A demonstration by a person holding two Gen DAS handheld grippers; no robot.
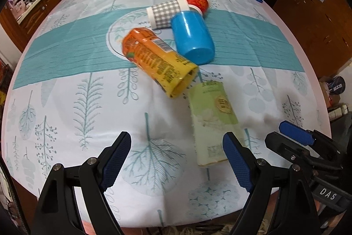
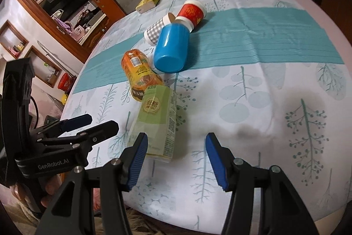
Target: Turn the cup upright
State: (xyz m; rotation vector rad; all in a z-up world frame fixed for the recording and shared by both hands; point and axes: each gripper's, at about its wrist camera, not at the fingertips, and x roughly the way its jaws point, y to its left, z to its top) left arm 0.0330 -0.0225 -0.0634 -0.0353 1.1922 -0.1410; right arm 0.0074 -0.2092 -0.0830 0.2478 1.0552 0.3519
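Lying beyond both claws [image 1: 177, 160] [image 2: 175, 160], blue cup [image 1: 191, 36]

A white tablecloth [image 1: 66, 80] printed with pale teal leaves and sprigs carries a broad teal ribbed band, and on it lie a glossy bright blue cup [image 1: 192, 36], a grey-and-white gingham paper cup [image 1: 168, 12] with white rims, and a red paper cup [image 1: 198, 0] with gold ornament and a white rim. An orange and yellow drink bottle [image 1: 156, 58] and a pale green carton [image 1: 211, 120] with a gold seal lie nearer; both grippers are black with blue textured pads [image 1: 116, 158]
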